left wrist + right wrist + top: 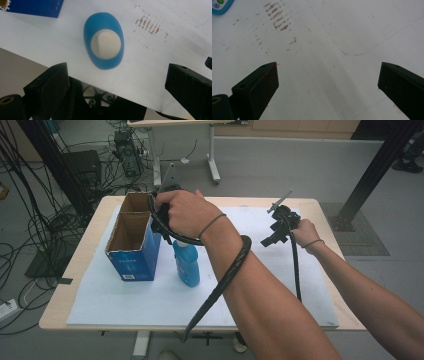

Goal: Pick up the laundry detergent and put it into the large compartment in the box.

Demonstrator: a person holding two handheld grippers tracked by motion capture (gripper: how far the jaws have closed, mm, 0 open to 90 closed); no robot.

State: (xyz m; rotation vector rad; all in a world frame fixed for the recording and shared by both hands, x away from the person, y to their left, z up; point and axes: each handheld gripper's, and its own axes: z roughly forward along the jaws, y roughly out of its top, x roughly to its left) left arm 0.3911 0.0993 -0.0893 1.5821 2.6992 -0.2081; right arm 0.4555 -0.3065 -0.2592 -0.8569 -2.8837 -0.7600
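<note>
High view: left gripper hovers above blue bottle, beside open box.
Left gripper view: jaws wide, bottle cap just ahead. Judged pre-grasp; next, descend, centre.
Right gripper view: right gripper wide, empty.
</note>
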